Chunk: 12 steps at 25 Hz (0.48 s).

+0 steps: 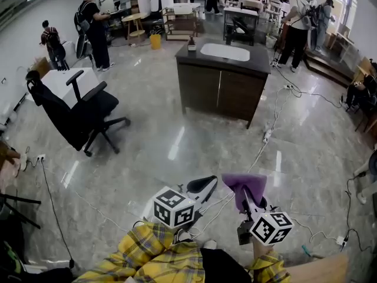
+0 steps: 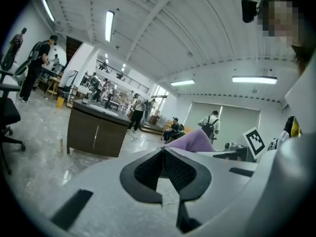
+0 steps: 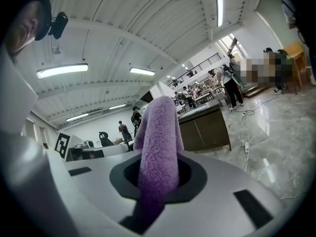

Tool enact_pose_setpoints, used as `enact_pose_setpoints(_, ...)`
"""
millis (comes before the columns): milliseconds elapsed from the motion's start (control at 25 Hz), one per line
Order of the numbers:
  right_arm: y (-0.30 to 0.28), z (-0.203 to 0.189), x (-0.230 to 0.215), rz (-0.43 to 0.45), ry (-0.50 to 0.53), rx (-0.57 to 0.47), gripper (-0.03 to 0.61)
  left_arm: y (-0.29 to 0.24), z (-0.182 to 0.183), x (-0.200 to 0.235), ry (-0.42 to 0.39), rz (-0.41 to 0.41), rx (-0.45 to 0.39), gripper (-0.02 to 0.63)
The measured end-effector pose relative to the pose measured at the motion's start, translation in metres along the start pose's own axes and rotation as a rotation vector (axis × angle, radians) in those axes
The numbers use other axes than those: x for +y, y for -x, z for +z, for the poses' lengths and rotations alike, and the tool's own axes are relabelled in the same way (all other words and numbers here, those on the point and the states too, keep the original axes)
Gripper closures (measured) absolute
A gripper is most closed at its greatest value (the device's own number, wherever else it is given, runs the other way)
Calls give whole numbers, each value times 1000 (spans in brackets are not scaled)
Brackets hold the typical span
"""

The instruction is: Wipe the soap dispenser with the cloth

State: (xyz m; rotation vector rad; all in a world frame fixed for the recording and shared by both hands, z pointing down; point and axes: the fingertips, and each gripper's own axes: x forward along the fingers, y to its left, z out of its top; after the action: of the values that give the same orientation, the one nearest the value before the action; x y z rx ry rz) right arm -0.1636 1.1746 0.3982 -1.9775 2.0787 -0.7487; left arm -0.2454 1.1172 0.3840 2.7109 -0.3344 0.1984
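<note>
A small dark soap dispenser (image 1: 191,43) stands on the left corner of a dark sink cabinet (image 1: 219,87), far ahead across the floor. The cabinet (image 2: 94,131) also appears in the left gripper view and, further back, the cabinet (image 3: 205,128) shows in the right gripper view. My right gripper (image 1: 246,198) is shut on a purple cloth (image 1: 244,184), which stands up between its jaws and drapes over them as a thick fold, the cloth (image 3: 158,152). My left gripper (image 1: 203,187) is held beside it, shut (image 2: 163,149) with nothing between its pads. Both are near my body, well short of the cabinet.
A black office chair (image 1: 82,114) stands at the left by a white table (image 1: 68,81). Cables and a power strip (image 1: 267,135) trail over the glossy floor right of the cabinet. Several people stand at benches along the back. A yellow bin (image 1: 155,40) sits behind the cabinet.
</note>
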Motion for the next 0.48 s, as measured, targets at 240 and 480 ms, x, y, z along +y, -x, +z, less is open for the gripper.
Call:
enact_pose_setpoints(240,19,11,-28,-2,-42,-34,541,-26,4,-23,-22,-36,-20,607)
enact_pose_setpoints(480,41,19,-56,-35,-60,-61,541,-40,-2,-44,-25,-71,-24,607)
